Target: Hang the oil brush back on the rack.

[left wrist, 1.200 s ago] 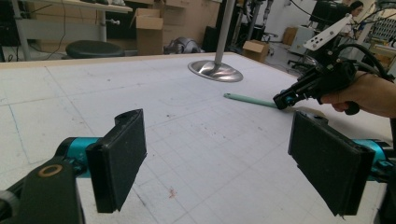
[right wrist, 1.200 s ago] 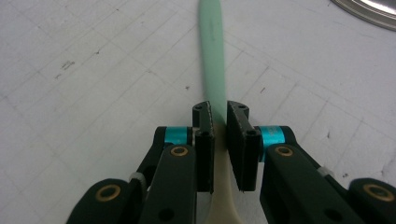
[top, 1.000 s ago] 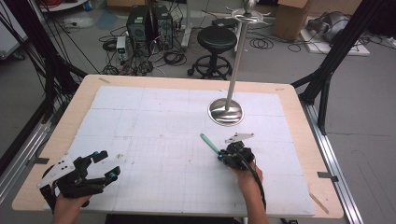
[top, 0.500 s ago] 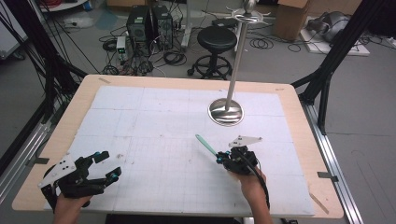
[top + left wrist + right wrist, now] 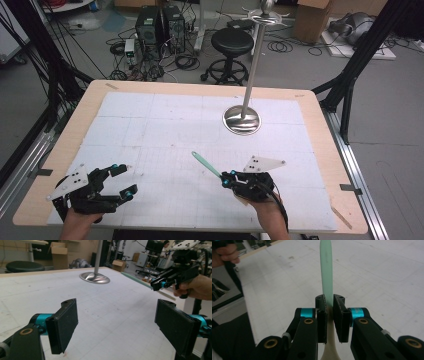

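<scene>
My right gripper [image 5: 227, 179] hovers over the near right part of the table, shut on a slim utensil [image 5: 205, 164] with a pale green handle. The handle sticks out away from the jaws toward the far left. In the right gripper view the pads [image 5: 322, 312] pinch the utensil [image 5: 326, 270] where green turns to a cream end below the jaws. My left gripper [image 5: 125, 180] rests at the near left corner, open, with nothing between its pads [image 5: 63, 325]. From there the right gripper [image 5: 160, 285] and the utensil [image 5: 136, 279] show at the right.
A metal stand with a round base [image 5: 242, 120] and a tall pole stands at the back right of the white gridded mat [image 5: 165, 125]; its base [image 5: 94, 278] also shows ahead of the left gripper. A stool [image 5: 233, 42], computers and cables lie on the floor beyond the table.
The right gripper has carried the utensil up, leftward and nearer to the table's front edge. The left gripper has stayed where it was, still open.
</scene>
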The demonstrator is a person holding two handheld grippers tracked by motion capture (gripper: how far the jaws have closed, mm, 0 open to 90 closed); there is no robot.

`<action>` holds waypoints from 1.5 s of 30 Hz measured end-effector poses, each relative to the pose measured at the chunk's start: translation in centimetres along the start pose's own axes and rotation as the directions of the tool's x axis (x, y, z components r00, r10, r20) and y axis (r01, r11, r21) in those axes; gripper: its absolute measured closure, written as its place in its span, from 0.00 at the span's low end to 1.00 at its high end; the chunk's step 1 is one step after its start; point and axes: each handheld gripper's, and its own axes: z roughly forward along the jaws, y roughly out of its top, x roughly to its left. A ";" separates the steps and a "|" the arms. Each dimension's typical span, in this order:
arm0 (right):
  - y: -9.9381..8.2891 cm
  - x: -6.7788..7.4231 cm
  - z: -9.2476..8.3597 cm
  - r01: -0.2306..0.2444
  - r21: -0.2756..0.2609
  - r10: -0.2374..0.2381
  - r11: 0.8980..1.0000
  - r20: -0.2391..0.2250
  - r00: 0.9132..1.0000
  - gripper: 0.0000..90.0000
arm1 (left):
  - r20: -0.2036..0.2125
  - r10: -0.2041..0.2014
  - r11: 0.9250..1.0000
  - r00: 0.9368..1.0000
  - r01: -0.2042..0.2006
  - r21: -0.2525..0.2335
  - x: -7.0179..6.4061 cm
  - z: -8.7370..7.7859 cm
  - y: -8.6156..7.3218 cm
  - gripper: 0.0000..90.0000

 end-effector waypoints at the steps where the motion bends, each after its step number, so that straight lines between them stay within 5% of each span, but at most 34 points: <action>1: 0.1 0.2 0.1 0.008 -0.005 -0.008 1.000 -0.008 1.000 0.91 | 0.022 -0.009 1.000 1.000 0.009 -0.006 -0.2 0.2 0.2 0.21; 10: 0.5 1.7 0.3 0.048 -0.026 -0.050 0.999 -0.100 0.994 0.91 | 0.114 -0.015 1.000 0.993 0.014 0.008 -0.7 1.3 0.7 0.23; 14: 1.0 2.5 0.3 0.072 -0.036 -0.077 0.997 -0.142 0.987 0.91 | 0.183 -0.012 1.000 0.983 0.007 0.030 -1.1 2.5 1.1 0.23; 21: 1.5 3.3 0.3 0.103 -0.052 -0.112 0.993 -0.191 0.975 0.91 | 0.241 -0.005 0.999 0.970 -0.003 0.035 -1.8 3.6 1.5 0.23; 28: 1.9 3.9 0.2 0.119 -0.065 -0.131 0.991 -0.234 0.963 0.91 | 0.259 -0.019 1.000 0.966 0.013 0.024 -1.9 4.3 1.6 0.23; 39: 2.2 4.6 1.0 0.143 -0.066 -0.156 0.987 -0.296 0.942 0.91 | 0.356 -0.023 1.000 0.934 0.015 0.024 -2.9 5.4 1.8 0.27; 40: 2.3 4.7 1.1 0.147 -0.067 -0.160 0.987 -0.306 0.938 0.91 | 0.378 -0.018 1.000 0.926 0.010 0.024 -3.1 5.6 1.8 0.28; 41: 2.3 4.8 1.2 0.148 -0.069 -0.163 0.987 -0.313 0.936 0.91 | 0.378 -0.018 1.000 0.926 0.010 0.024 -3.1 5.6 1.8 0.30; 42: 2.3 4.8 1.2 0.149 -0.071 -0.164 0.986 -0.320 0.933 0.91 | 0.399 -0.013 1.000 0.917 0.005 0.020 -3.2 5.7 1.8 0.32; 44: 2.3 4.9 1.2 0.151 -0.074 -0.166 0.986 -0.325 0.931 0.91 | 0.412 -0.012 1.000 0.911 0.004 0.019 -3.4 5.7 1.8 0.34; 45: 2.4 5.0 1.3 0.156 -0.084 -0.176 0.984 -0.346 0.922 0.91 | 0.431 -0.008 1.000 0.902 -0.001 0.019 -3.5 5.8 1.9 0.37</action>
